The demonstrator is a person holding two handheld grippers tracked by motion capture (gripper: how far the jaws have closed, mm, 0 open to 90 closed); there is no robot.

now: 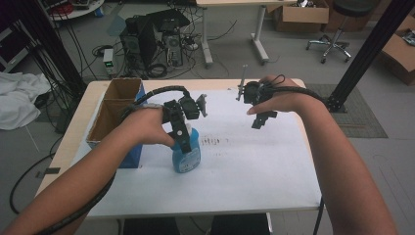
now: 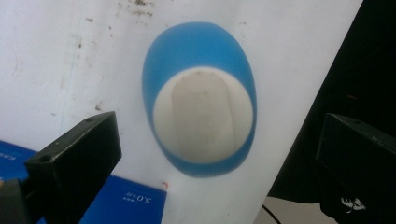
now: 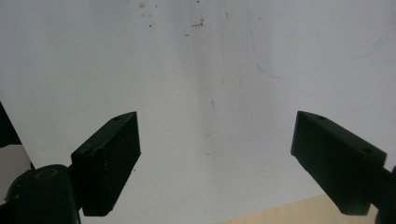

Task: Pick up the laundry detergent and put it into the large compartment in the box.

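A light wooden table [image 1: 293, 88] w/ a big white paper sheet [image 1: 254, 166] covering most of the top. Sheet's got dark smudges near the middle and some specks.

Left gripper [image 1: 183, 139] is held in the person's left hand [image 1: 147, 128], hanging right over a blue plastic bottle with a white flat top [image 1: 186, 155]. Bottle stands upright on the sheet, left of centre, just beside a blue-sided open cardboard box [image 1: 115, 115] that sits along the table's left edge. From the left gripper view you're looking straight down on the bottle [image 2: 201, 100], its white cap sitting between the two black jaws, which are spread wide, one each side, not touching it as far as I can tell. Left gripper [image 2: 210, 154] is above it, tbh can't say how high. Corner of the blue box [image 2: 126, 200] shows at the bottom there w/ some white print.

Right gripper [image 1: 259, 120] is in the right hand [image 1: 279, 100], over the far right part of the sheet, well apart from the bottle. Right gripper view: jaws wide apart, nothing between them, just bare white sheet [image 3: 201, 93] w/ a faint blue pen curve and a few specks. Right gripper [image 3: 215, 149] is empty; a bit of table edge [image 3: 275, 212] shows at the bottom.

Floor behind the table has a black PC tower [image 1: 147, 41] w/ tangled cables.
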